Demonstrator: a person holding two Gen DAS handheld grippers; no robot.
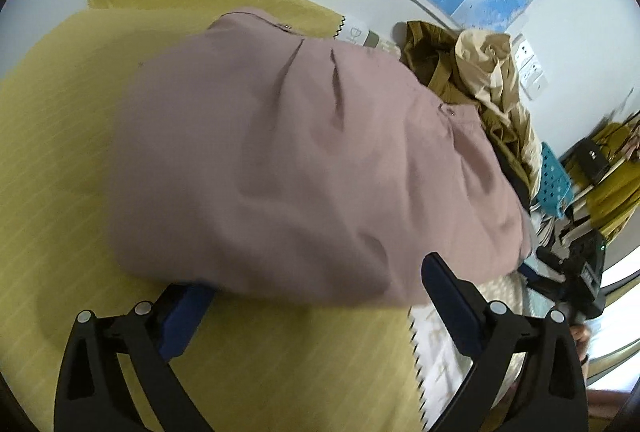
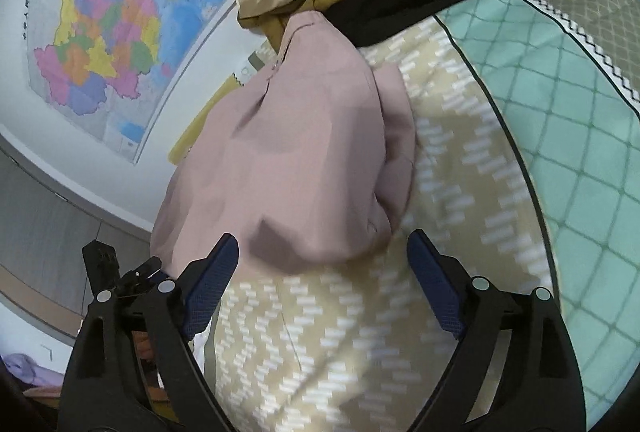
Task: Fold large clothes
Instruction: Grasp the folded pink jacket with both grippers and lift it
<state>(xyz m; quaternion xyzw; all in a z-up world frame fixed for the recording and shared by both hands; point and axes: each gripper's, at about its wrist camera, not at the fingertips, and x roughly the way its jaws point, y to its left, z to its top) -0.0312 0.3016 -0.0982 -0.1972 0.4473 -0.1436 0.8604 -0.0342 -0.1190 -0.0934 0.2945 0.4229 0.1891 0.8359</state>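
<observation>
The pink garment point(image 1: 304, 160) lies folded in a soft bundle, part on the yellow cloth point(image 1: 60, 152), part on the beige patterned bedcover point(image 2: 360, 312). Behind it sits a heap of tan and cream clothes point(image 1: 480, 72). The left claw point(image 1: 316, 296) gapes wide at the bundle's near edge, gripping nothing. The right claw point(image 2: 324, 264) also stands wide open and empty, just short of the garment.

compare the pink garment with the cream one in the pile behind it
The pink garment lies spread and fairly smooth on the bed, on its own; the cream garment is crumpled, heaped on an olive-brown garment. The pink one shows far more surface. Neither is gripped.
</observation>
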